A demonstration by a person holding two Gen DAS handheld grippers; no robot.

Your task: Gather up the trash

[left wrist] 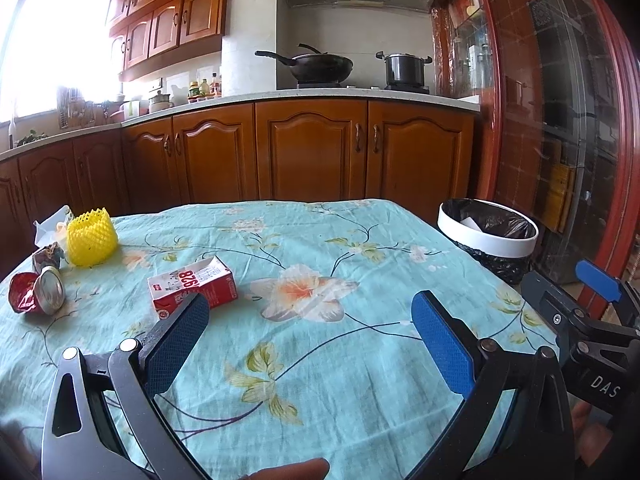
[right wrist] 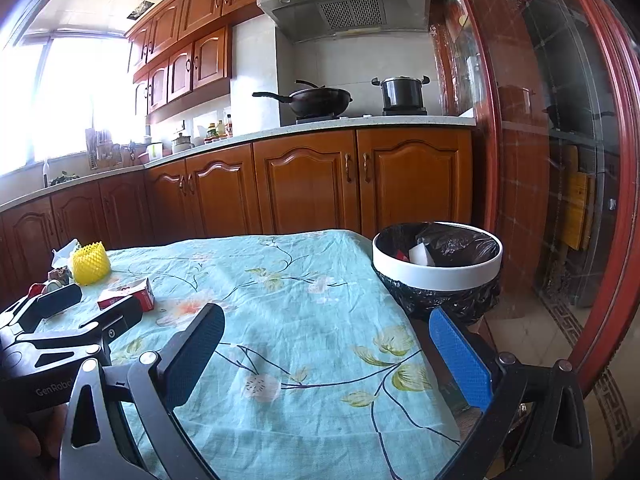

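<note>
Both claws hover over the table (left wrist: 320,380) with its flowered blue cloth, and both stand wide apart, holding nothing. The left claw (left wrist: 310,316) points across the cloth; the red and white carton (left wrist: 192,286) lies flat just beyond its left finger, nearly touching the tip. Further left sit a crushed red can (left wrist: 38,292), a crumpled wrapper (left wrist: 46,256) behind it, a yellow foam net (left wrist: 91,237) standing upright, and white tissue (left wrist: 52,224) at the table's far left corner. The right claw (right wrist: 326,336) hangs near the table's right edge, well apart from that litter. The white-rimmed bin (right wrist: 436,268) with its black liner stands just off the right side, ahead of the right claw, some scraps already inside.
</note>
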